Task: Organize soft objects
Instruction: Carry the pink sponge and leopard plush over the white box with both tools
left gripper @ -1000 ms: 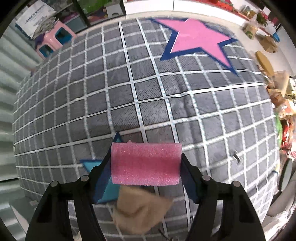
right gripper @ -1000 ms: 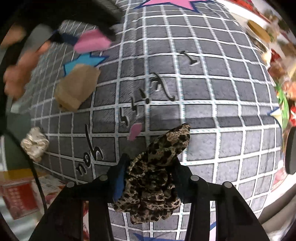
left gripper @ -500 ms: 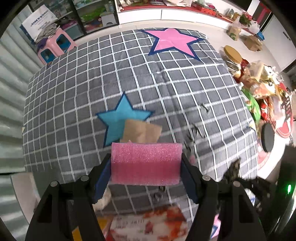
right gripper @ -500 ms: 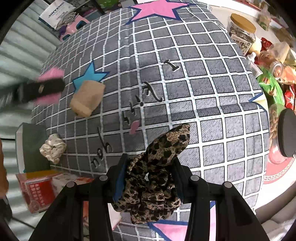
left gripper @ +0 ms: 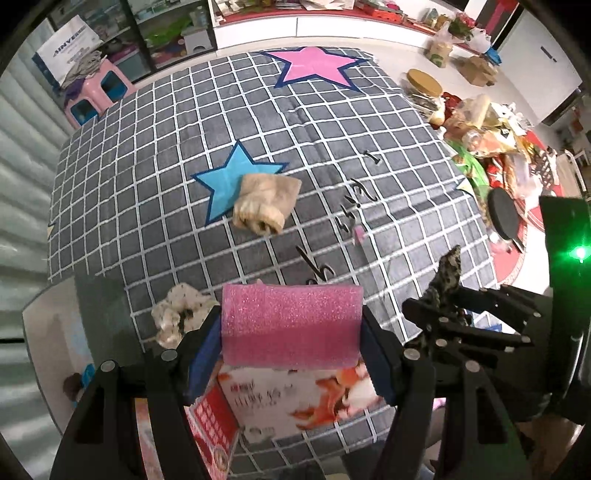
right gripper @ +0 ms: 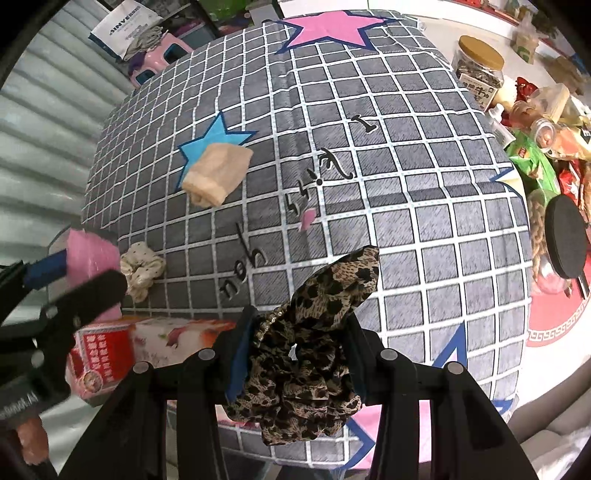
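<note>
A pink foam block (left gripper: 291, 326) is clamped between the blue-padded fingers of the left gripper (left gripper: 291, 332), and it is held in the air above a red-and-white printed box (left gripper: 295, 398) that sits at the near edge of the grey checked cloth (left gripper: 166, 122). In the right wrist view the same block (right gripper: 92, 258) is seen at the far left, just beside a cream dotted scrunchie (right gripper: 142, 269) that lies on the cloth near the box (right gripper: 147, 343). A leopard-print scrunchie (right gripper: 314, 343) is pinched between the pads of the right gripper (right gripper: 295, 354), its loose end sticking up past the fingertips, and it is carried clear of the cloth. From the left wrist view the right gripper (left gripper: 454, 317) is seen at the right edge with the leopard fabric (left gripper: 445, 277) poking up from it. A folded beige cloth piece (left gripper: 264, 206) is left lying on the checked cloth, partly overlapping a blue star (left gripper: 229, 181) printed there. A small pink scrap (right gripper: 307, 218) is seen near the black lettering in the middle of the cloth. A large pink star (right gripper: 328, 31) is printed at the far end. Jars and snack packets (right gripper: 532, 122) are crowded along the right side beyond the cloth's edge.
</note>
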Available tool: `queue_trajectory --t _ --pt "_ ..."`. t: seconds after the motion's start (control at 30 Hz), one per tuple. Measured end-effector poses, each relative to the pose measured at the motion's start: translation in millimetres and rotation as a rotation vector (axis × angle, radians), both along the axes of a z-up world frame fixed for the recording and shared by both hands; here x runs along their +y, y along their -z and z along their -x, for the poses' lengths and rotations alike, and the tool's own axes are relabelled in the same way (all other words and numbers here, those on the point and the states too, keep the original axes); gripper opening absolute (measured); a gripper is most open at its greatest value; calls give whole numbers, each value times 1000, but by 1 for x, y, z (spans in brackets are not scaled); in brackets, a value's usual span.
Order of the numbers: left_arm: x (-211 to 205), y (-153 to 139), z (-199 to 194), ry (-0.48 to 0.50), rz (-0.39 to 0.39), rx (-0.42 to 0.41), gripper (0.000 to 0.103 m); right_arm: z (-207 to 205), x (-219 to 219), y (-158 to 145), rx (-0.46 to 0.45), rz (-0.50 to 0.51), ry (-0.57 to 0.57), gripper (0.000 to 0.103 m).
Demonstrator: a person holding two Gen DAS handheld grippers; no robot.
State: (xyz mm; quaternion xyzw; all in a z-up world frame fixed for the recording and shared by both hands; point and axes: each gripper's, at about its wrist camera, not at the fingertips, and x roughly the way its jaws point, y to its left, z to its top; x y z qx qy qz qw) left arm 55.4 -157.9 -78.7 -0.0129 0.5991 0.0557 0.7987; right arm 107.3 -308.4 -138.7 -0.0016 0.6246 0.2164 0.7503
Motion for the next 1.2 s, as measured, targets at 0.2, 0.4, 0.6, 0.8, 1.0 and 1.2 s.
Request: queue_trajectory --t 0.2,0.4,0.6,0.8,1.0,1.2 --pt "1 -11 31 18 12 -20 72 27 8 -13 -15 -4 -1 46" --pt "4 -25 59 25 25 -52 72 54 19 -24 -27 -13 -6 46" --pt "17 -44 87 3 38 -102 72 78 33 -41 -58 -16 -24 46" --pt "38 -57 112 -39 45 -141 72 95 50 -55 -79 -27 -50 46" --pt "63 -69 136 -111 50 -180 72 108 74 -74 -121 -31 -106 46" --pt "96 -80 161 -203 48 -218 72 120 102 -92 -165 -39 -171 46"
